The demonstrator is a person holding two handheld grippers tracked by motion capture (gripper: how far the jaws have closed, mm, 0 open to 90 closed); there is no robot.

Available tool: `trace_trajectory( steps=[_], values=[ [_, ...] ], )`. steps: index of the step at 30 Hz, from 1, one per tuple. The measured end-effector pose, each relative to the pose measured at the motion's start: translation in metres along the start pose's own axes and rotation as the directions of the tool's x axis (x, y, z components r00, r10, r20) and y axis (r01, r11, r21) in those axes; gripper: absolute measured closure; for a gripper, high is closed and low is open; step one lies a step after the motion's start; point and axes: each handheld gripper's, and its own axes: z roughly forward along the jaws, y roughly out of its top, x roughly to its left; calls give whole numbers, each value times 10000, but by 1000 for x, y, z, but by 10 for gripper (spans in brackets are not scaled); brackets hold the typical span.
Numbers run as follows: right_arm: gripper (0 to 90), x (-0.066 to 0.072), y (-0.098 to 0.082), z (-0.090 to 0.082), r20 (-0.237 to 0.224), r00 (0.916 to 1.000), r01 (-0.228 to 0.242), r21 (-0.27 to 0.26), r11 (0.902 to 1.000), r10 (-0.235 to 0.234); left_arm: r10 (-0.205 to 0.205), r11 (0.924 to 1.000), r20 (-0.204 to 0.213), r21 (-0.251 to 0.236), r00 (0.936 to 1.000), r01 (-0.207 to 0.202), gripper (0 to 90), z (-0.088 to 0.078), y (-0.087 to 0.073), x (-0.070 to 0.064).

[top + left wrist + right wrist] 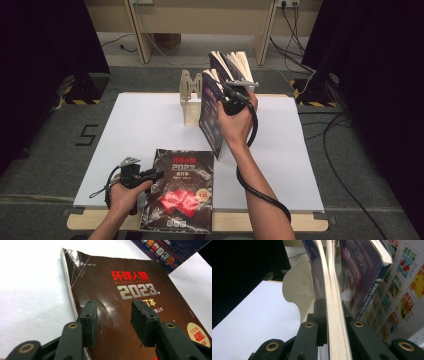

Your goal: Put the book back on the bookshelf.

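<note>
White surface [150, 125] carries a floppy, glossy magazine [212, 107] at twelve o'clock, clamped by its page edge in the right hand-held gripper [231, 97]; the left hand-held gripper [159, 175] stands apart over the black 2023 volume [180, 192].

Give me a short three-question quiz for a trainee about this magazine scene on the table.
1. True or false: the right hand-held gripper is clamped on an upright magazine.
2. What stands just behind that magazine? A) wooden rack B) kettle C) lamp
3. Fill in: the left hand-held gripper hovers with jaws ____ over the dark magazine lying flat on the white board.

Key: 1 true, its pads press on the page edges. 2 A, the wooden rack. 3 open.
</note>
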Motion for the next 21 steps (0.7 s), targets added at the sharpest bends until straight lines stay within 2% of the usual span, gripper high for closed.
trace_trajectory(
  steps=[3, 8, 17, 21],
  values=[
    [829, 4, 1, 0, 71, 9998, 212, -137, 9997, -211, 4, 10000, 43, 55, 10000, -4, 563, 2, -1, -1],
    [829, 6, 6, 0, 112, 9998, 152, -419, 9990, -147, -3, 10000, 30, 51, 10000, 2, 563, 2, 0, -1],
    [829, 3, 10, 2, 696, 9974, 231, -817, 9964, -174, 0, 10000, 38, 47, 10000, 0, 563, 2, 0, 0],
    [829, 3, 11, 3, 800, 9967, 203, -958, 9952, -127, -5, 10000, -1, 45, 10000, 5, 563, 1, 0, 0]
  ],
)
